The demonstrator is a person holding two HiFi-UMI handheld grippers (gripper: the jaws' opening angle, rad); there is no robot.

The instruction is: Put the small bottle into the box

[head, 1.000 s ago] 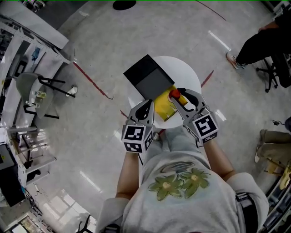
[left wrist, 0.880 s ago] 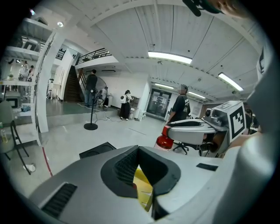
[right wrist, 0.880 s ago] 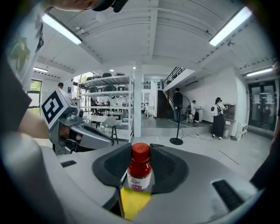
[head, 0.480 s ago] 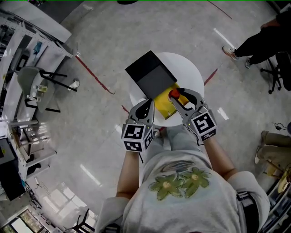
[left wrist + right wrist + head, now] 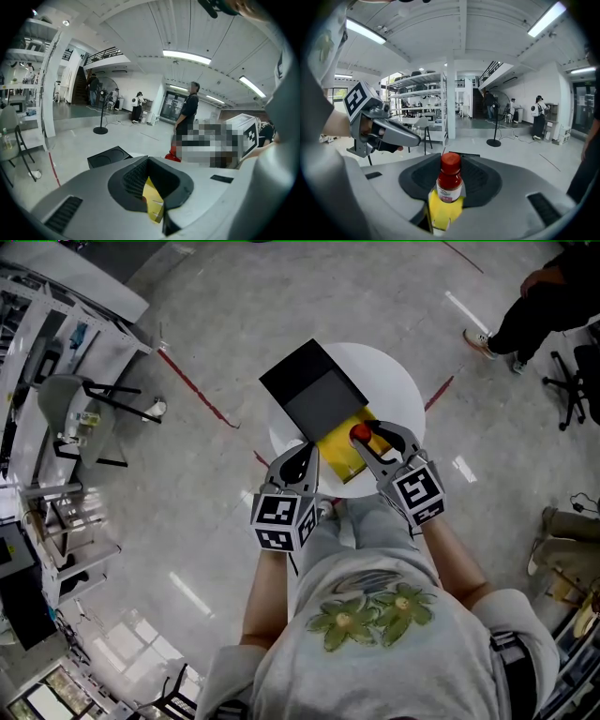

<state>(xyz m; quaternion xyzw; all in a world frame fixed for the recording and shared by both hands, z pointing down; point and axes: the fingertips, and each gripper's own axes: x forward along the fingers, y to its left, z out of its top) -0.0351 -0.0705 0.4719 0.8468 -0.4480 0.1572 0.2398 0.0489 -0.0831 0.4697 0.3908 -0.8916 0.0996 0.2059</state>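
Note:
A small bottle (image 5: 359,434) with a red cap stands between the fingers of my right gripper (image 5: 375,442), which is shut on it at the right edge of the yellow box (image 5: 339,454). In the right gripper view the bottle (image 5: 450,180) is upright and its lower part is hidden behind the yellow box (image 5: 440,211). My left gripper (image 5: 305,463) sits at the box's left edge. Its jaws stand nearly together with a yellow flap (image 5: 153,202) pinched in the narrow gap. A black box (image 5: 314,395) lies just beyond on the round white table (image 5: 398,390).
The table is small, and the black box overhangs its far left rim. A grey chair (image 5: 70,409) and shelving stand at the left. A seated person (image 5: 548,296) is at the far right. Red tape lines (image 5: 197,395) cross the floor.
The head view has drifted a little, so the table sits slightly higher and further right. Both grippers keep their places at the yellow box, with the bottle still in the right one.

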